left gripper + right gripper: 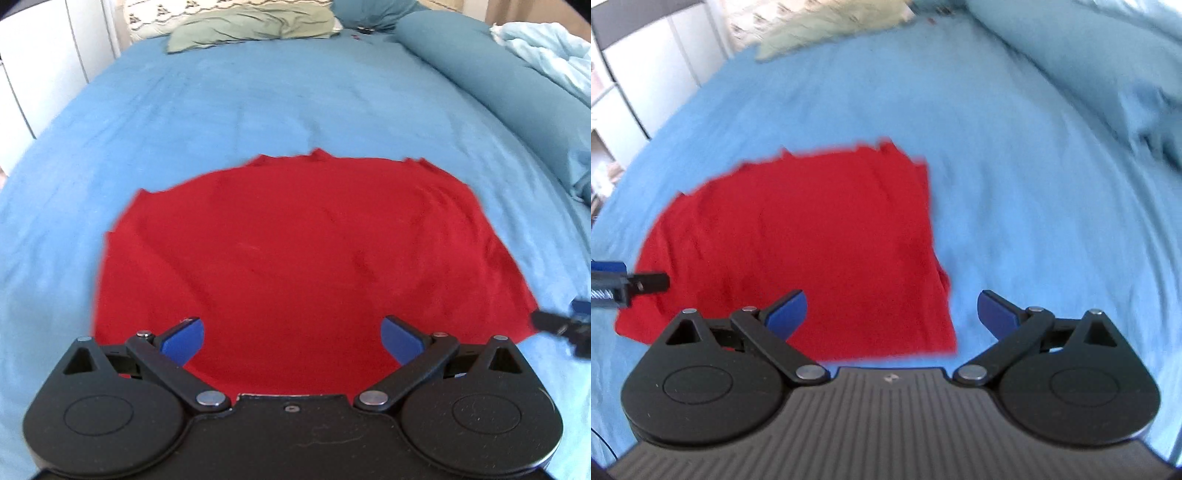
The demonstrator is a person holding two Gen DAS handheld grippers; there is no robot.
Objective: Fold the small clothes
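Note:
A red garment lies flat and folded on the blue bed sheet. It also shows in the right wrist view. My left gripper is open and empty above the garment's near edge. My right gripper is open and empty above the garment's near right corner. The right gripper's tip shows at the right edge of the left wrist view. The left gripper's tip shows at the left edge of the right wrist view.
A green pillow and a patterned one lie at the head of the bed. A rolled teal duvet and a light blue blanket run along the right side. White cupboards stand left of the bed.

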